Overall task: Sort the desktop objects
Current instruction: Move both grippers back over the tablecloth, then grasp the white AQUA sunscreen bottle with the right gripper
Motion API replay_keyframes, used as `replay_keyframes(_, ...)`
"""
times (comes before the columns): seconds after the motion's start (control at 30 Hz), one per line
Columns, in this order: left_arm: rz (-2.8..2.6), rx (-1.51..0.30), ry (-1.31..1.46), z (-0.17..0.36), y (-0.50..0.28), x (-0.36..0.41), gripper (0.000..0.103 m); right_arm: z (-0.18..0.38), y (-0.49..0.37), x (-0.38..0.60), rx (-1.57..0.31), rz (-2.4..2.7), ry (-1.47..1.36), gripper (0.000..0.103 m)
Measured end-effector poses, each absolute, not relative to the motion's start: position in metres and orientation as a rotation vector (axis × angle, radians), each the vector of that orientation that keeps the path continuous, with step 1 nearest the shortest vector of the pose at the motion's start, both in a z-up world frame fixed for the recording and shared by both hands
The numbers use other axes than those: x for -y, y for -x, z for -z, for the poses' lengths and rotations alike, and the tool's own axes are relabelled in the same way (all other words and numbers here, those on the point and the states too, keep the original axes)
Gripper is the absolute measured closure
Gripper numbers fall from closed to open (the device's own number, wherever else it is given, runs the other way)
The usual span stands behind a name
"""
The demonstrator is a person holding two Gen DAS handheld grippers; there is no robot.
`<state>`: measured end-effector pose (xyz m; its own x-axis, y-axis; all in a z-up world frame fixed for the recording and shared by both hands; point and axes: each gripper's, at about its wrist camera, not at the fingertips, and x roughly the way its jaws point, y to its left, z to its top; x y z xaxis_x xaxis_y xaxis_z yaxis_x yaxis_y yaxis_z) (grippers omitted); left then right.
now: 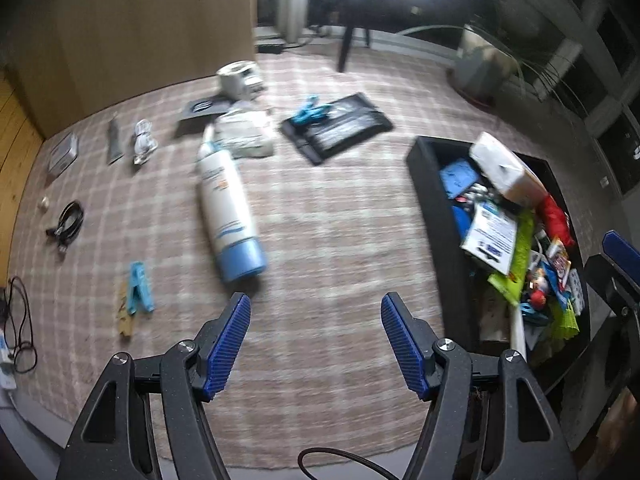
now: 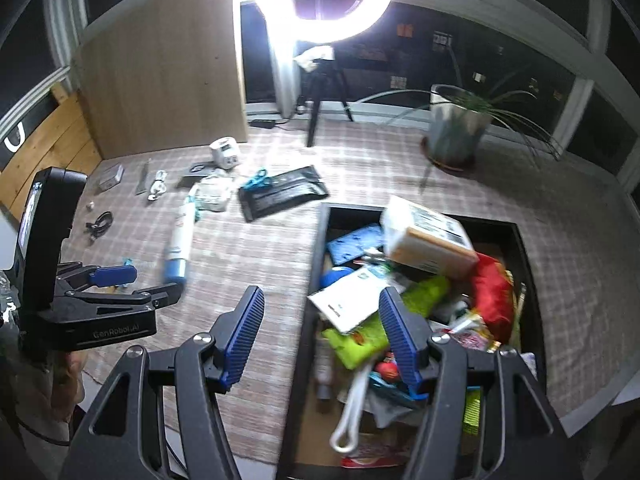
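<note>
- Left gripper (image 1: 316, 344): jaws wide apart, nothing between them, hovering over bare checked cloth on the worktop (image 1: 340, 240), lower centre of the left wrist view.
- Right gripper (image 2: 322, 336): jaws also apart and empty, sitting over the left wall of the black bin (image 2: 316, 248), lower centre of the right wrist view.
- Bin is already heaped: tissue pack (image 2: 426, 236) perched on top, green packet (image 2: 360, 332), red bag (image 2: 492, 296).
- Loose items left on the cloth: white bottle with blue cap (image 1: 228, 208) centre-left, just ahead of the left jaws; blue clip (image 1: 140, 288) lower left; black cable (image 1: 68, 220) far left; black pouch (image 1: 340, 128) upper centre.
- Likely next pick: the bottle.
- Risks:
  - bottle lies on its side and is round, so an off-centre pinch could roll it away
  - cloth may bunch if the jaws scrape it
  - overfull bin: one more drop could tip the tissue pack out
  - the two grippers are near each other, so a collision is possible
</note>
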<state>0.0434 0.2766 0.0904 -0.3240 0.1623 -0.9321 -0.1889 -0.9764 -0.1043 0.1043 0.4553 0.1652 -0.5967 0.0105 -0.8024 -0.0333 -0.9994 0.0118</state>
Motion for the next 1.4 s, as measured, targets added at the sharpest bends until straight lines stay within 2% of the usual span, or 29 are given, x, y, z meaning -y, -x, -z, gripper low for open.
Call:
replay_keyframes(0.33,-2.506,0.145,1.76,-0.086,-0.031,-0.171,0.037,-0.143,-0.074,-0.423,-0.16,-2.811,1.543,0.044)
replay_keyframes(0.67,-2.516,0.337,1.897,-0.052,-0.031,-0.091,0.038,-0.103,-0.023,-0.384,-0.263,-2.775,1.772,0.044)
replay_keyframes(0.83,-2.481,0.329,1.866,-0.043,-0.025,-0.1,0.038,-0.087,0.009,-0.364,-0.273,-2.773,1.823,0.044)
replay_keyframes(1.2,-2.307,0.29,1.788,-0.011,0.02,-0.172,0.037,-0.032,0.079,-0.336,-0.473,-2.621,2.081,0.044)
replay_keyframes(1.4,-2.256,0.365,1.763,0.004,0.04,-0.187,0.037,-0.004,0.099,-0.337,-0.7,-2.497,2.201,0.044)
